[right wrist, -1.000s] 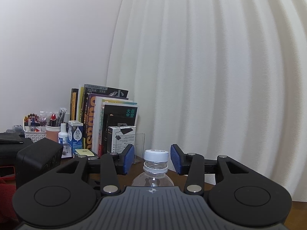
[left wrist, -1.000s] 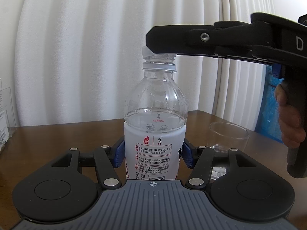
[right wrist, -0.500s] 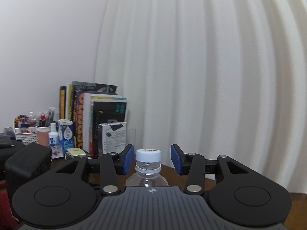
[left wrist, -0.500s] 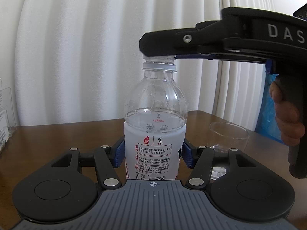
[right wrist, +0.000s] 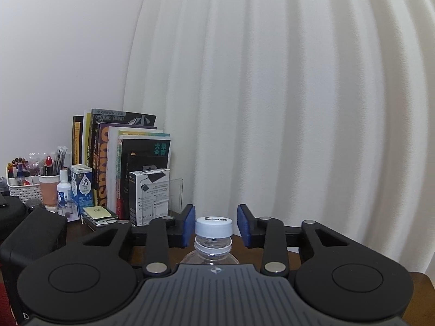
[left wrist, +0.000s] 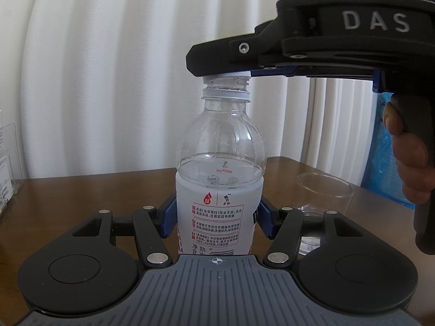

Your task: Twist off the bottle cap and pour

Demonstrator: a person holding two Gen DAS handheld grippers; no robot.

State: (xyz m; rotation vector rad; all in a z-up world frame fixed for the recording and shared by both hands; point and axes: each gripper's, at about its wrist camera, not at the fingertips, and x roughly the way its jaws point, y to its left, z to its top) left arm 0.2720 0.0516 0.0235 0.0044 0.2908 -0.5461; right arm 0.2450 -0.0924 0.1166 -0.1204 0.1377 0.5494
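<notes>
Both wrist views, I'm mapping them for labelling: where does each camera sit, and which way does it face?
Left wrist: on the left gripper, level, facing the curtain; fingers clamp the bottle; right gripper and the hand holding it show above.
Right wrist: on the right gripper, facing books and curtain; fingers open beside the cap.
Shared: the bottle, cap, curtain.

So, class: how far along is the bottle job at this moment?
Done: the left gripper clamps the bottle upright on the table. In hand: the right gripper straddles the white cap, pads not touching it. Left: grip, unscrew, then pour into the empty cup.
</notes>
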